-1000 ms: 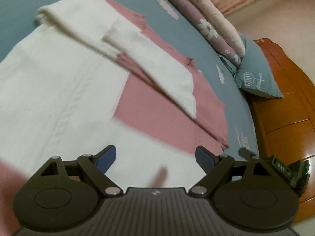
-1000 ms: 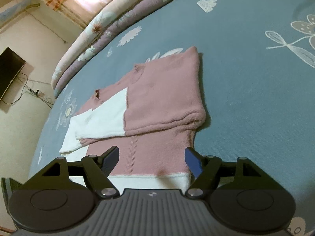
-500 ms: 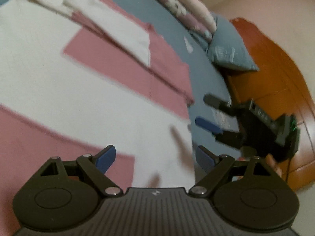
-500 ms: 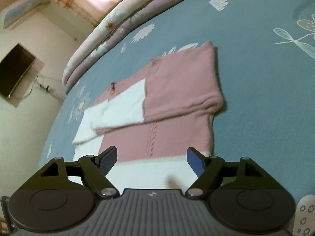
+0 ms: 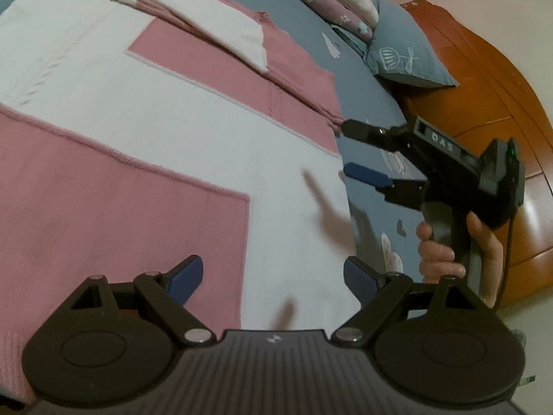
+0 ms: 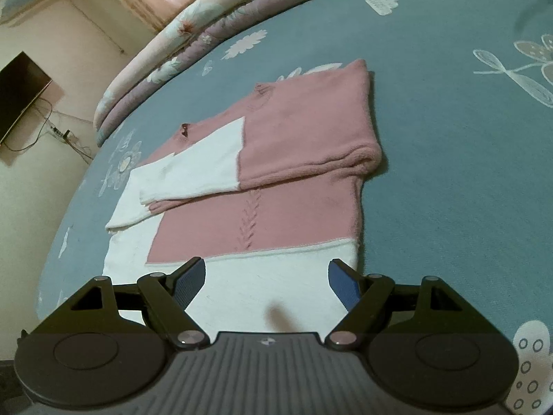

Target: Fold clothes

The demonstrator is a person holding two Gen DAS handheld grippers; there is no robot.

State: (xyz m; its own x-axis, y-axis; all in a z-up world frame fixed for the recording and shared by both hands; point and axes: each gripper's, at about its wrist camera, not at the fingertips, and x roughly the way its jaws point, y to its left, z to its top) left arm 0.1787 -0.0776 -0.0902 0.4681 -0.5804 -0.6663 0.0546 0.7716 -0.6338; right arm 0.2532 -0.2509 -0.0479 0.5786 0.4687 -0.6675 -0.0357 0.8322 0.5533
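A pink and white sweater (image 6: 276,180) lies flat on the blue flowered bedsheet (image 6: 449,138), both sleeves folded across its chest. My right gripper (image 6: 266,275) hovers open over the white hem at the sweater's near right corner, nothing between its fingers. In the left wrist view the sweater (image 5: 172,131) fills the frame, and my left gripper (image 5: 273,276) stands open above its pink and white lower part. The right gripper (image 5: 352,152) also shows there, open at the sweater's edge, held by a hand (image 5: 439,252).
A folded flowered quilt (image 6: 214,24) runs along the far side of the bed, with a blue pillow (image 5: 404,55) at its end. Orange wood (image 5: 484,86) lies beyond the bed's edge. A dark screen (image 6: 17,93) hangs on the wall, with cables below it.
The left gripper has swung along the sweater toward its lower edge, bringing the right gripper and its hand into view. The right gripper has edged closer over the white hem.
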